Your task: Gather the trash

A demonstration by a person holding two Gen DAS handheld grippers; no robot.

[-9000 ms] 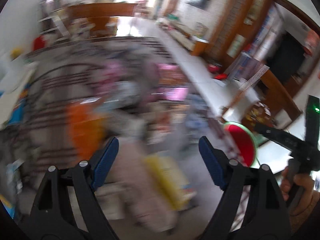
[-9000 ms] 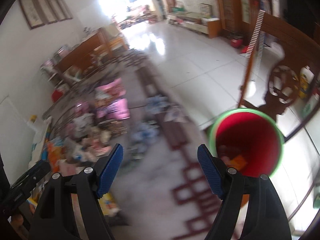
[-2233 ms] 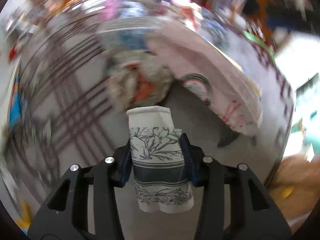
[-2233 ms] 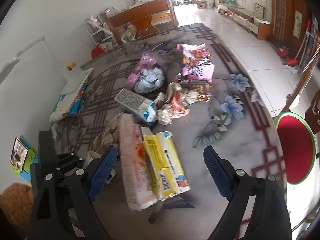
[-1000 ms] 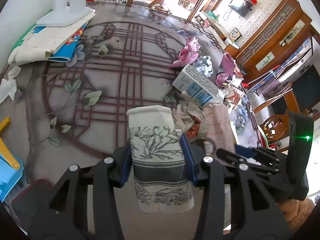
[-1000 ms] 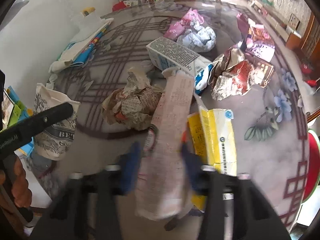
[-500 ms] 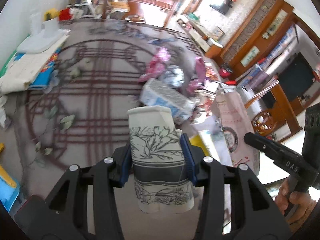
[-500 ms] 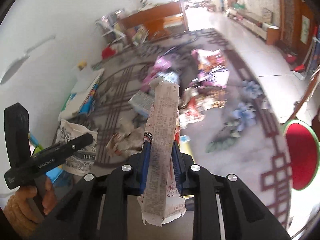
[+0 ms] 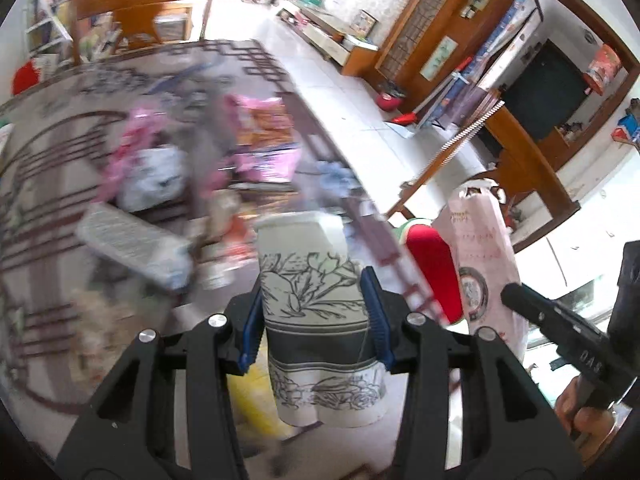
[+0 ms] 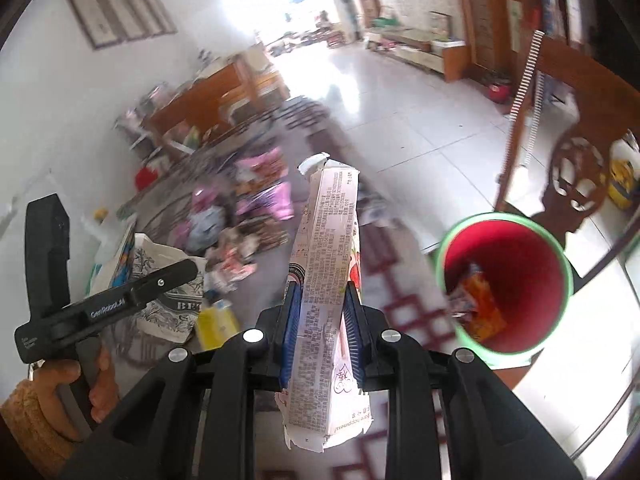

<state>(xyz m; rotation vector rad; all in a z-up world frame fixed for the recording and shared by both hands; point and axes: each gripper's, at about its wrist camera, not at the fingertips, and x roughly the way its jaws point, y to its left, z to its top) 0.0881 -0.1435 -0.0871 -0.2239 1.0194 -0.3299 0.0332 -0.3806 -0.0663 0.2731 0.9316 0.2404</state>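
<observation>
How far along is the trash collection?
Done: the red bin with the green rim already holds orange wrappers. In hand: left gripper grips a flower-printed paper cup; right gripper clamps a flattened pink carton. Left: litter pile on the patterned rug.

The right gripper (image 10: 319, 336) clamps a flattened pink carton (image 10: 326, 296), which stands up between its blue pads. To the right of the carton sits a red bin (image 10: 506, 284) with a green rim, wrappers inside. To the carton's left, a hand (image 10: 86, 380) holds the left gripper (image 10: 120, 300) around a flower-printed paper cup (image 10: 168, 312), with blurred litter behind
</observation>
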